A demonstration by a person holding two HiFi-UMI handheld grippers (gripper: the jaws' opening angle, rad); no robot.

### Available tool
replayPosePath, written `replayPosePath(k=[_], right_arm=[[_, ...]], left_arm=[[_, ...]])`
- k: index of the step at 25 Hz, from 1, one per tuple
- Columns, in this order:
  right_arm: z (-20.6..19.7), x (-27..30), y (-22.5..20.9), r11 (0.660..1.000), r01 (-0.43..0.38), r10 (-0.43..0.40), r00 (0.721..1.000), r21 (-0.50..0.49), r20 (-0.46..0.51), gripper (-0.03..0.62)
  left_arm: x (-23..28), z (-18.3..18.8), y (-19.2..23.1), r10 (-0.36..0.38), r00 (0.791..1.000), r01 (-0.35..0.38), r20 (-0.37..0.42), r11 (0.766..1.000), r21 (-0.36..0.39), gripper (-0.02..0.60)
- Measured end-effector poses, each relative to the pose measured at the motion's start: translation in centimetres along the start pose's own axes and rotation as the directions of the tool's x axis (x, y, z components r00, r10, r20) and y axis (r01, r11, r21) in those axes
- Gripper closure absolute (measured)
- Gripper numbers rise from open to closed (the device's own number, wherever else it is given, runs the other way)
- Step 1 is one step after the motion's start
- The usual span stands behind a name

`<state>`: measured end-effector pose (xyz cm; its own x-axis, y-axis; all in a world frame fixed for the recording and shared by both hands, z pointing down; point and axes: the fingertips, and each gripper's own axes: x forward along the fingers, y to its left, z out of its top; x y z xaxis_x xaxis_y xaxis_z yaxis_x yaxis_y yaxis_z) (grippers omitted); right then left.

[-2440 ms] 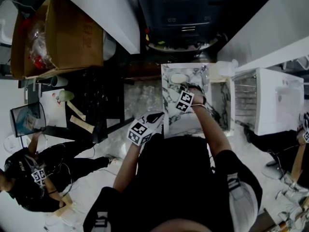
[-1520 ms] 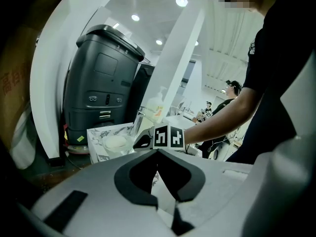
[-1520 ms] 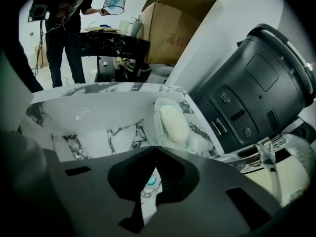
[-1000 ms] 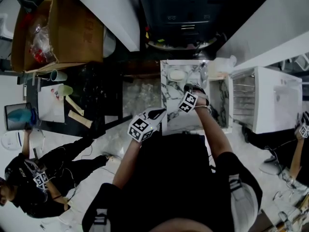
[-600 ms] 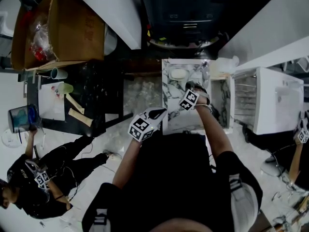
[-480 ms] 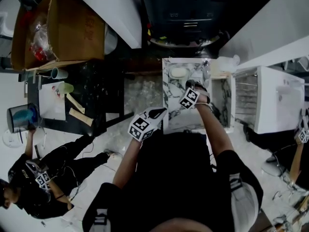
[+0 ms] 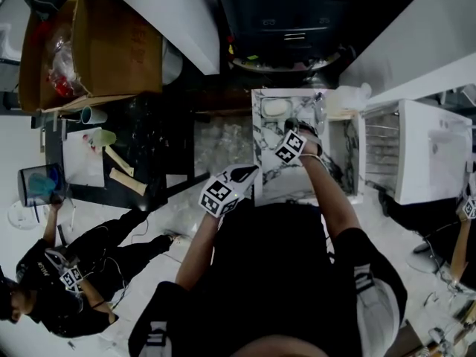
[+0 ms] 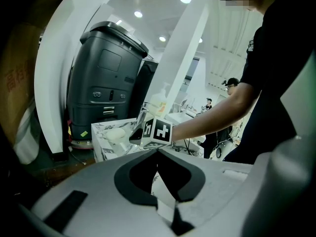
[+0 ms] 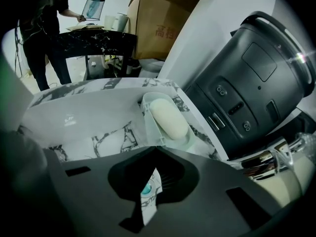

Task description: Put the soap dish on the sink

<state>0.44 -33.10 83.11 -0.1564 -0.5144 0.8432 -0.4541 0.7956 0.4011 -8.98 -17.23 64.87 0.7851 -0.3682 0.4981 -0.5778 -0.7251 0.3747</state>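
A pale soap dish (image 7: 275, 108) with a white bar of soap rests on the far left corner of the marble sink (image 7: 279, 184). My right gripper (image 7: 292, 130) hovers over the basin just short of the dish, jaws shut and empty. In the right gripper view the soap dish (image 9: 168, 120) lies just beyond the right gripper (image 9: 156, 149), apart from it, on the sink (image 9: 84, 112). My left gripper (image 7: 245, 174) hangs at the sink's near left edge, shut and empty. The left gripper (image 8: 158, 150) looks towards the soap dish (image 8: 116, 133).
A chrome faucet (image 7: 316, 114) and a soap bottle (image 7: 349, 99) stand at the sink's far right. A black machine (image 7: 286, 21) is behind the sink, a white rack unit (image 7: 413, 155) to its right. A cardboard box (image 7: 97, 43) and a crouching person (image 7: 59, 281) are at the left.
The dish stays on the sink's corner and my right gripper has edged slightly towards it. The left gripper holds still. The person at left has shifted.
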Motion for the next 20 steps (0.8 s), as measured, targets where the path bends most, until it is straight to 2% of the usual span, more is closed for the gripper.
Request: replayPosePath(k=[20], right_arm=[[-0.47, -0.21, -0.52, 0.999, 0.019, -0.018, 0.999, 0.036, -0.033, 0.599]], left_arm=[[-0.52, -0.09, -0.08, -0.005, 1.0, 0.005, -0.001, 1.0, 0.008, 0.583]])
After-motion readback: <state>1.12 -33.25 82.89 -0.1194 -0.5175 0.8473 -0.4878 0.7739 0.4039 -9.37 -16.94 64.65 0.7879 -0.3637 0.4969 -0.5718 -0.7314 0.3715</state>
